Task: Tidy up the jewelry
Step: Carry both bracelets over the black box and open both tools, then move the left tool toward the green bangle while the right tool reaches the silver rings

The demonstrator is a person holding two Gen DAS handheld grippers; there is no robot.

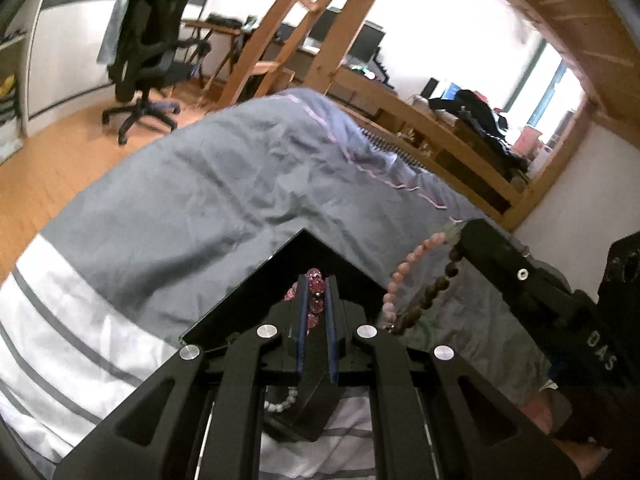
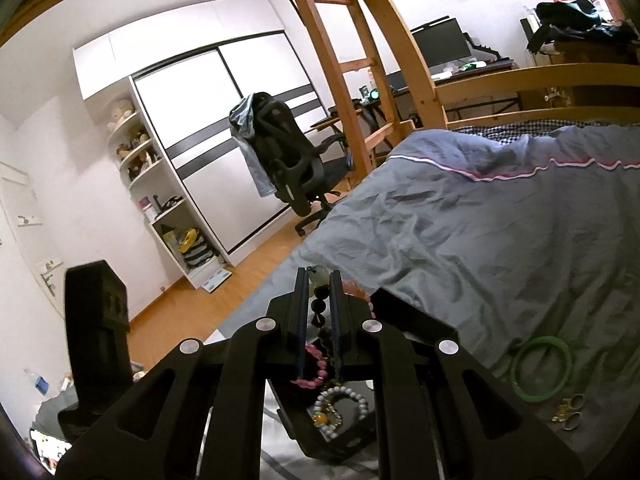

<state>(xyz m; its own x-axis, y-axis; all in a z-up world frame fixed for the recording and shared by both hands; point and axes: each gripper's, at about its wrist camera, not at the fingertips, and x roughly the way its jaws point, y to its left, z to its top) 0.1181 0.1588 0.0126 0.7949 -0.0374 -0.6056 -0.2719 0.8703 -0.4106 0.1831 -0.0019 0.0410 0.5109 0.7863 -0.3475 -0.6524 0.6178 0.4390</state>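
The left tool [image 1: 316,292] pinches a pink crystal bracelet [image 1: 314,298] over the black tray [image 1: 240,292] on the bed [image 1: 200,184]. To its right, the right tool [image 2: 318,280] clamps dangling bead strands [image 1: 416,280]. A green bangle [image 2: 542,368] lies far right.

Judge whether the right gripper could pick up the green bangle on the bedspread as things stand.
Probably not yet: the right gripper has its jaws shut on a beaded bracelet. The green bangle lies uncovered on the bedspread, so only that load hinders it.
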